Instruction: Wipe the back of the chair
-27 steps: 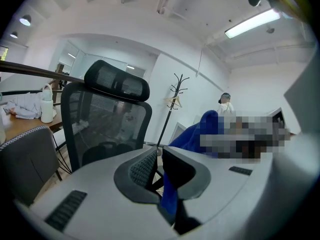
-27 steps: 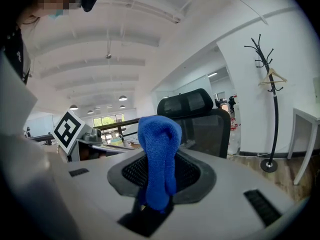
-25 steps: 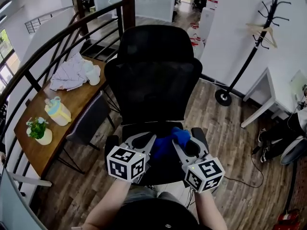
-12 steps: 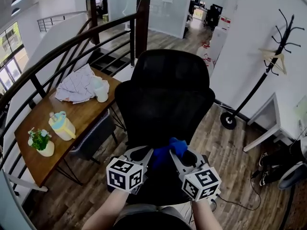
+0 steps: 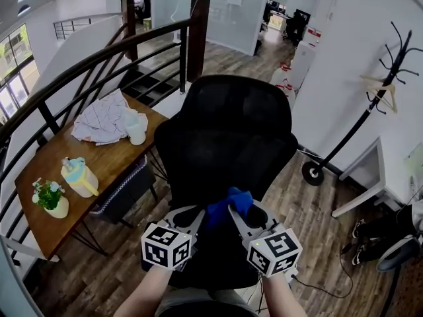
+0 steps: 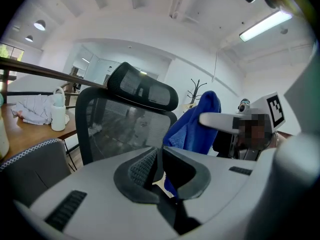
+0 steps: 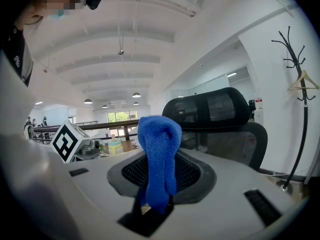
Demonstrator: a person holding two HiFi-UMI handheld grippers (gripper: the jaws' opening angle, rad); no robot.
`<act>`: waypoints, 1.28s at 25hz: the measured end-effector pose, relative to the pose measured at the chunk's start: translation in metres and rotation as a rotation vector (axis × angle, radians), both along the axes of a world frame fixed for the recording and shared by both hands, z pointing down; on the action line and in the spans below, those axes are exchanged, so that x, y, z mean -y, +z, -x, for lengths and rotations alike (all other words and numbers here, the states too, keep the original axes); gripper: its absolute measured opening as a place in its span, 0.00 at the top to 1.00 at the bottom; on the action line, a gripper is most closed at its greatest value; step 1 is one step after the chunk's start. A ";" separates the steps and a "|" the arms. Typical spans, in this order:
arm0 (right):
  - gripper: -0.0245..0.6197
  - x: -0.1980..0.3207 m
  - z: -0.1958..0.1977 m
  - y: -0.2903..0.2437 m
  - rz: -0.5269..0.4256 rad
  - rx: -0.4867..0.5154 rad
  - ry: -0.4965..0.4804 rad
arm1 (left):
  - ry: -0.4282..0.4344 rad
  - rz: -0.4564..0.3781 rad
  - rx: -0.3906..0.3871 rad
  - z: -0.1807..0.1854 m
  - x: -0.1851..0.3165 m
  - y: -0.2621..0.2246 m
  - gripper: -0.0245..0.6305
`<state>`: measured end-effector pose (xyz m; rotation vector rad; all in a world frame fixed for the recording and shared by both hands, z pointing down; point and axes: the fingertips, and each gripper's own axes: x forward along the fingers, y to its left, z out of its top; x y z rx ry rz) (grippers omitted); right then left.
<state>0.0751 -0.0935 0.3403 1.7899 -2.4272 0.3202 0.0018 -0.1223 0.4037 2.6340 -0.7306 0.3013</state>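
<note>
A black mesh office chair (image 5: 225,144) with a headrest (image 5: 234,101) stands right in front of me, its back facing me. My right gripper (image 5: 239,211) is shut on a blue cloth (image 5: 228,205), held just before the lower part of the chair's back. In the right gripper view the blue cloth (image 7: 159,154) hangs folded between the jaws, with the chair (image 7: 222,124) beyond. My left gripper (image 5: 188,218) is beside it, shut with nothing in it. In the left gripper view the blue cloth (image 6: 197,124) shows to the right of the chair (image 6: 125,129).
A wooden table (image 5: 106,154) at the left carries a potted plant (image 5: 49,199), a yellow-and-blue jug (image 5: 79,177), a white cup (image 5: 137,134) and crumpled fabric (image 5: 102,121). A dark railing (image 5: 86,65) runs behind it. A coat stand (image 5: 357,111) and a white desk (image 5: 370,190) are at the right.
Both grippers have risen with the blue cloth from over the seat toward the chair's back. My view has tilted up, showing more of the room behind.
</note>
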 end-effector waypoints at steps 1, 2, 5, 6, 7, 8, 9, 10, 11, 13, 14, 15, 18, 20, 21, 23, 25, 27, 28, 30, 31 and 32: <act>0.77 0.003 -0.002 -0.002 -0.004 -0.005 -0.006 | -0.008 -0.007 -0.004 -0.001 0.002 -0.002 0.89; 0.77 0.006 -0.003 -0.003 -0.006 -0.011 -0.015 | -0.018 -0.012 -0.008 -0.002 0.005 -0.005 0.89; 0.77 0.018 -0.007 -0.012 -0.017 -0.037 -0.061 | -0.047 -0.024 -0.022 -0.005 0.011 -0.014 0.89; 0.77 0.023 -0.007 -0.017 -0.025 -0.044 -0.078 | -0.055 -0.033 -0.025 -0.006 0.013 -0.019 0.89; 0.77 0.029 -0.008 -0.022 -0.035 -0.048 -0.093 | -0.063 -0.044 -0.026 -0.006 0.016 -0.024 0.89; 0.77 0.035 -0.008 -0.028 -0.046 -0.052 -0.107 | -0.071 -0.054 -0.028 -0.006 0.019 -0.029 0.89; 0.77 0.042 -0.007 -0.034 -0.058 -0.056 -0.120 | -0.081 -0.065 -0.031 -0.006 0.022 -0.033 0.89; 0.77 0.048 -0.006 -0.040 -0.071 -0.062 -0.135 | -0.092 -0.075 -0.033 -0.006 0.025 -0.038 0.89; 0.77 0.054 -0.004 -0.046 -0.085 -0.070 -0.149 | -0.105 -0.086 -0.035 -0.006 0.029 -0.042 0.89; 0.77 0.068 -0.001 -0.058 -0.113 -0.085 -0.171 | -0.129 -0.107 -0.036 -0.004 0.037 -0.051 0.89; 0.77 0.076 -0.001 -0.064 -0.124 -0.088 -0.180 | -0.137 -0.117 -0.038 -0.004 0.040 -0.056 0.89; 0.77 0.083 0.000 -0.070 -0.133 -0.089 -0.187 | -0.142 -0.129 -0.038 -0.004 0.043 -0.061 0.89; 0.77 0.107 0.004 -0.085 -0.153 -0.081 -0.211 | -0.158 -0.161 -0.029 0.000 0.054 -0.075 0.89; 0.77 0.122 0.010 -0.094 -0.157 -0.077 -0.229 | -0.175 -0.171 -0.027 0.006 0.064 -0.083 0.89; 0.77 0.129 0.012 -0.099 -0.159 -0.081 -0.238 | -0.185 -0.176 -0.028 0.009 0.070 -0.087 0.89; 0.77 0.143 0.017 -0.107 -0.163 -0.093 -0.256 | -0.205 -0.192 -0.033 0.014 0.081 -0.097 0.89; 0.77 0.156 0.022 -0.115 -0.165 -0.102 -0.274 | -0.222 -0.211 -0.036 0.018 0.089 -0.108 0.89; 0.77 0.171 0.025 -0.120 -0.164 -0.097 -0.282 | -0.238 -0.221 -0.042 0.020 0.096 -0.113 0.89; 0.77 0.179 0.027 -0.122 -0.163 -0.092 -0.283 | -0.247 -0.221 -0.047 0.021 0.098 -0.114 0.89; 0.77 0.195 0.028 -0.125 -0.165 -0.085 -0.285 | -0.257 -0.220 -0.042 0.021 0.103 -0.113 0.89; 0.77 0.203 0.027 -0.126 -0.164 -0.081 -0.286 | -0.255 -0.223 -0.028 0.020 0.103 -0.109 0.89; 0.77 0.211 0.026 -0.127 -0.161 -0.075 -0.287 | -0.250 -0.227 -0.008 0.019 0.104 -0.105 0.89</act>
